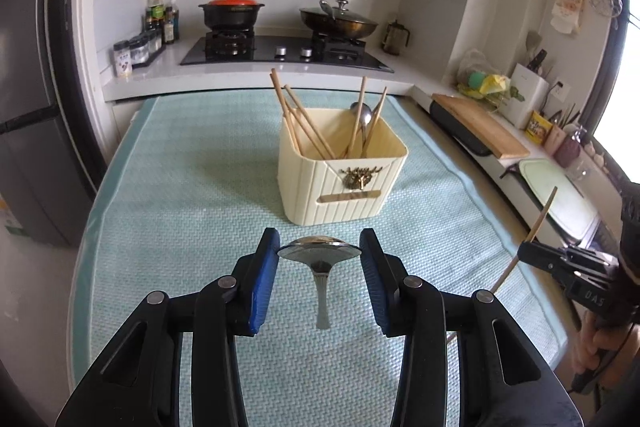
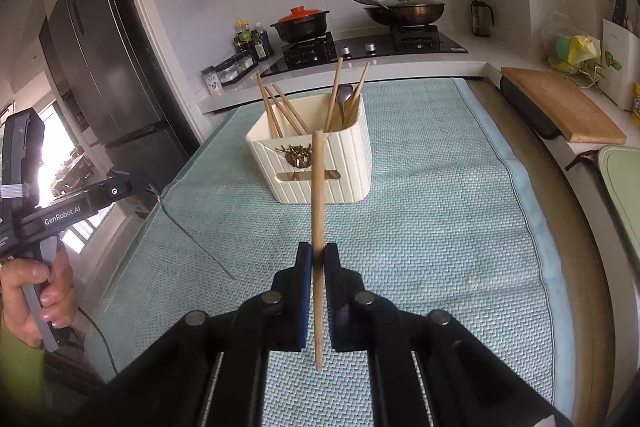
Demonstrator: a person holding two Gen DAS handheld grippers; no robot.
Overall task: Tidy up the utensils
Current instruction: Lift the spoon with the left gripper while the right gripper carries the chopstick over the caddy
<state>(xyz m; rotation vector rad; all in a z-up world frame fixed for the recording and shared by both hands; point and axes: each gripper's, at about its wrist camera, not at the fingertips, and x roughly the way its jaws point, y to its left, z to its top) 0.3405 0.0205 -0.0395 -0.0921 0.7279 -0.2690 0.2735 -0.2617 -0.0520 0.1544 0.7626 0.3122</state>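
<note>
My left gripper point(image 1: 319, 251) is shut on a metal spoon point(image 1: 320, 250). Its blue pads press the two sides of the bowl and the handle hangs down toward the camera, above the teal mat point(image 1: 192, 195). Ahead stands a cream utensil holder point(image 1: 344, 183) with several chopsticks point(image 1: 304, 123) and another spoon point(image 1: 363, 119) upright in it. My right gripper point(image 2: 318, 254) is shut on a wooden chopstick point(image 2: 318, 195) that points up at the holder point(image 2: 344, 163). The right gripper point(image 1: 524, 253) shows at the right edge of the left wrist view. The left gripper point(image 2: 146, 185) and its spoon handle point(image 2: 192, 233) show at the left of the right wrist view.
A counter behind the mat carries a gas hob point(image 1: 280, 51), a black pot with a red lid point(image 1: 232, 13) and a lidded wok point(image 1: 338, 21). A wooden cutting board point(image 1: 480, 125) lies on the right. A dark fridge point(image 2: 100, 67) stands on the left. A hand point(image 2: 36, 291) holds the left gripper's handle.
</note>
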